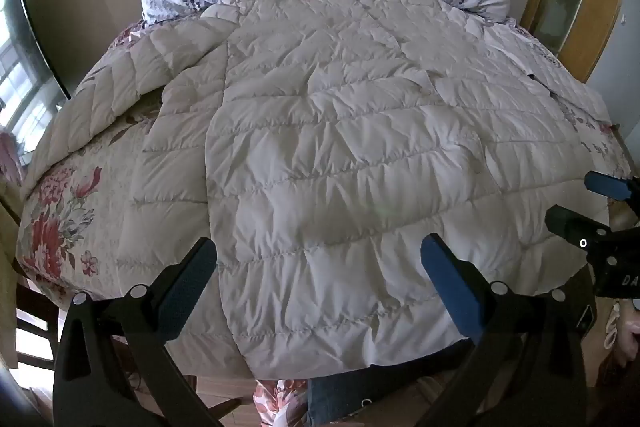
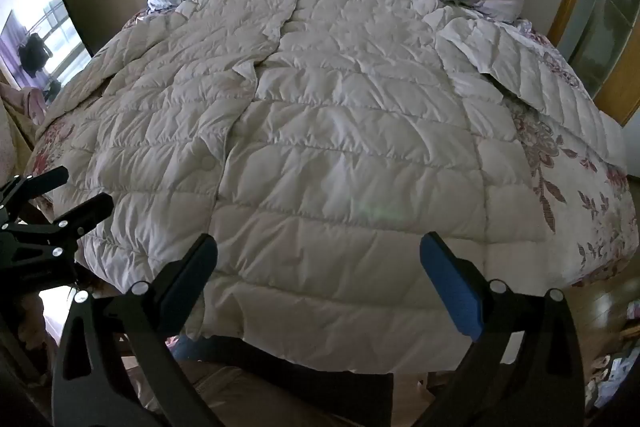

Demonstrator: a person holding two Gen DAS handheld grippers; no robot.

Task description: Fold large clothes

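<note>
On the bed (image 1: 60,211) the coat (image 1: 340,147) lay flat w/ both claws, left (image 1: 318,267) & right (image 2: 318,267), released above the hem; best grab both hem corners evenly.

Left claw (image 1: 320,259): fingers spread wide, nothing between them, blue pads (image 1: 452,291) facing inward. Right claw (image 2: 319,259): fingers likewise spread wide, gripping nothing. Both claws sit side by side, level, each visible at the edge of the other's view.

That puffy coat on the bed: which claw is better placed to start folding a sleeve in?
Probably the left claw: the coat's left sleeve lies spread out on its side, whereas the right claw faces a crumpled sleeve. Both are open, above the hem.
</note>
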